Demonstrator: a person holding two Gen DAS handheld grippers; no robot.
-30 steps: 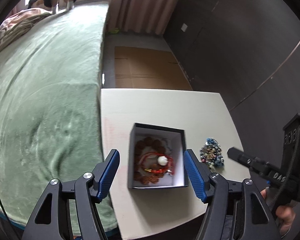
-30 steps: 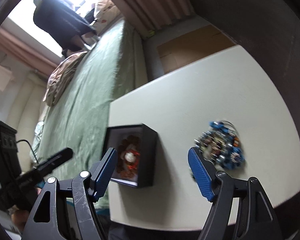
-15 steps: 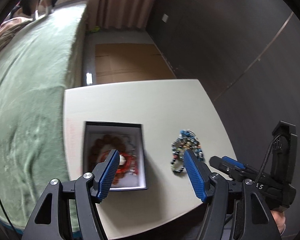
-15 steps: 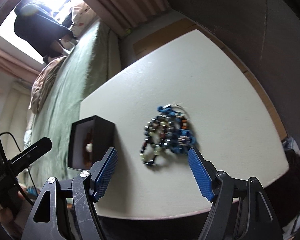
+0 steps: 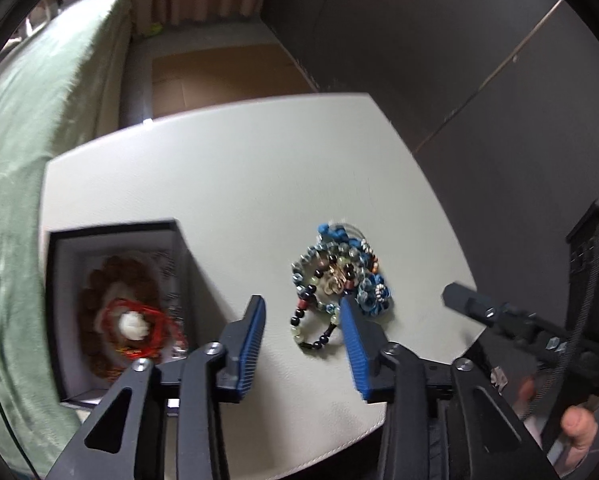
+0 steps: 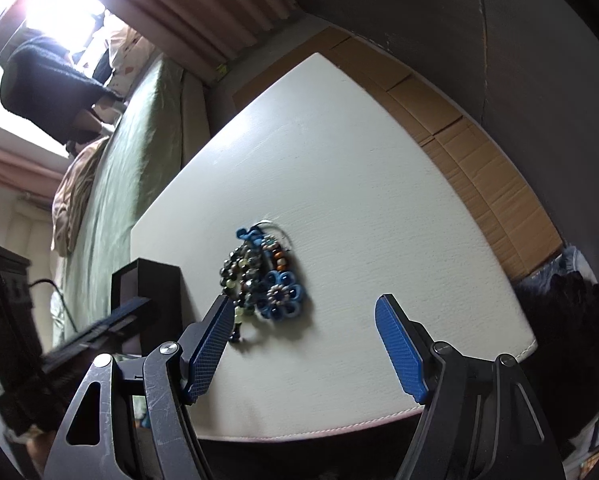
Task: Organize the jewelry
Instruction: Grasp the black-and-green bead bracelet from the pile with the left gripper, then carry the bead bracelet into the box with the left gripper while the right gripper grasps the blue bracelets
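Observation:
A heap of beaded bracelets, blue, green and dark beads, lies on the white table. It also shows in the right wrist view. A black box with a white lining stands to its left and holds a brown bead bracelet and a red cord piece with a white bead. The box shows in the right wrist view from the side. My left gripper is open, just in front of the heap, its jaws narrower than before. My right gripper is open and empty, in front of the heap.
A bed with a green blanket runs along the table's left side. Flat cardboard lies on the floor beyond the table. A dark wall stands to the right. The right gripper's body sits off the table's right edge.
My left gripper has swung right from over the box to the bracelet heap and its jaws have narrowed. My right gripper has shifted so the heap lies between its fingers.

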